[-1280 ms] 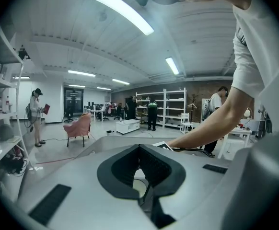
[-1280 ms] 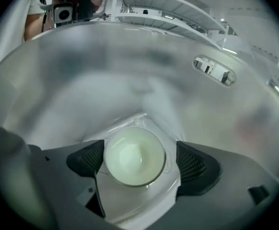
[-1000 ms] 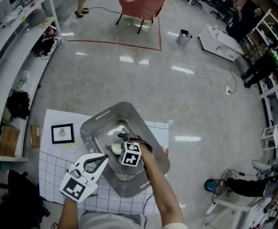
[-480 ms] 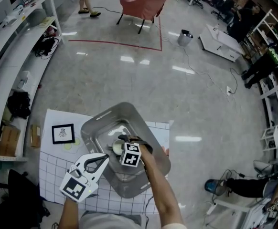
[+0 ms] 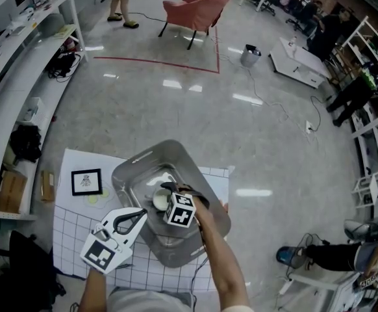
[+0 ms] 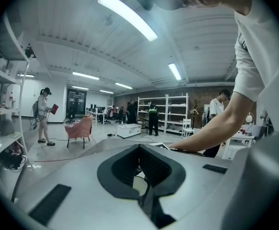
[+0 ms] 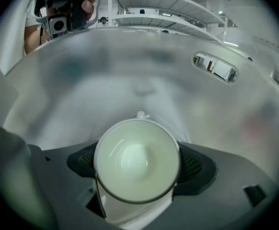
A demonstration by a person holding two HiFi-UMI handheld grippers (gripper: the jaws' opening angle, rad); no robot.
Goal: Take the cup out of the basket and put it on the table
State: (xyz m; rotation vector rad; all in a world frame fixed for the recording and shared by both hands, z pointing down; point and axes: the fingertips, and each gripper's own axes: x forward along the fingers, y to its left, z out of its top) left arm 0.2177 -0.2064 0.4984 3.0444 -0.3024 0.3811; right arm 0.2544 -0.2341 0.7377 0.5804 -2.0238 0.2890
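Observation:
A white cup [image 5: 160, 199] sits low inside the metal basket [image 5: 169, 149] on the table's grid mat [image 5: 69, 239]. My right gripper [image 5: 165, 194] reaches into the basket and is shut on the cup. In the right gripper view the cup [image 7: 137, 159] fills the space between the two dark pads [image 7: 194, 164], its mouth facing the camera, with the basket wall [image 7: 130, 71] behind it. My left gripper [image 5: 140, 214] hovers at the basket's near left edge, jaw tips together and nothing held. In the left gripper view its tips [image 6: 140, 150] meet.
A small framed picture [image 5: 85, 181] lies on the mat left of the basket. The table's right edge runs just past the basket. Shelving [image 5: 20, 57] lines the left wall. A pink chair [image 5: 195, 8] and a walking person [image 5: 119, 2] are far across the floor.
My right gripper and the cup stay almost where they were inside the basket. The left gripper has not moved. The person far off has walked on.

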